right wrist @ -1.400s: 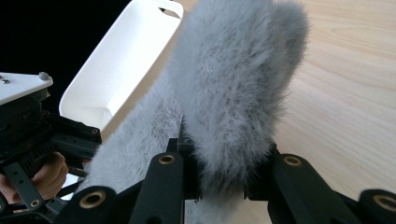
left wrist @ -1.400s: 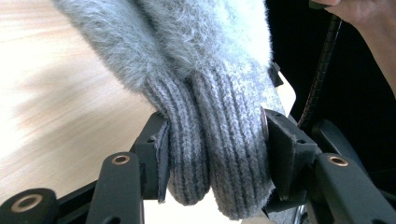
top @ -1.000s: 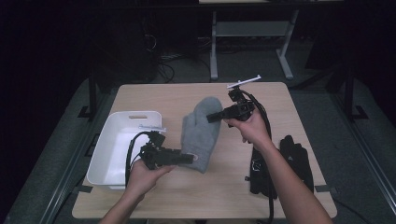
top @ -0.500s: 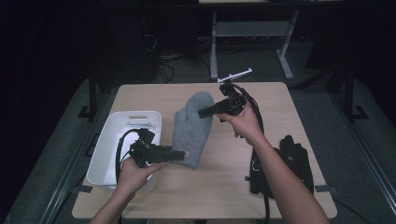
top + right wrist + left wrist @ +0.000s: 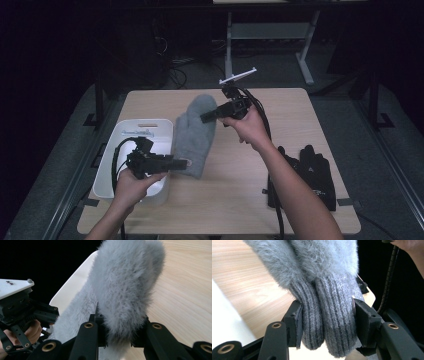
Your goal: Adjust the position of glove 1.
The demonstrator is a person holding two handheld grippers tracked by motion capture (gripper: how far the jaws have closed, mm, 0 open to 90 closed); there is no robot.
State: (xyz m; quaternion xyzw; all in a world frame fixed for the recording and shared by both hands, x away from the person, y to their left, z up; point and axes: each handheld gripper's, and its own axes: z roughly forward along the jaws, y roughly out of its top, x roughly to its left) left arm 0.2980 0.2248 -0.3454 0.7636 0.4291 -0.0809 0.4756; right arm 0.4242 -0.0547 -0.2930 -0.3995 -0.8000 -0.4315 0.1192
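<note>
While the fuzzy grey knitted mitten [image 5: 194,135] is clamped at its ribbed cuff by the left gripper [image 5: 186,162] and at its fingertip end by the right gripper [image 5: 203,119], mid-frame beside the white plastic bin [image 5: 111,169], both grips are best kept firm and level.

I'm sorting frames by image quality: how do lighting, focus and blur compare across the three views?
High view: the table is evenly lit, the room behind nearly black, detail soft. Left gripper view: the grey mitten has a sharp ribbed cuff, the white bin is washed out and blurred. Right gripper view: the mitten's fuzzy tip is crisp, the background at upper left pure black.
</note>
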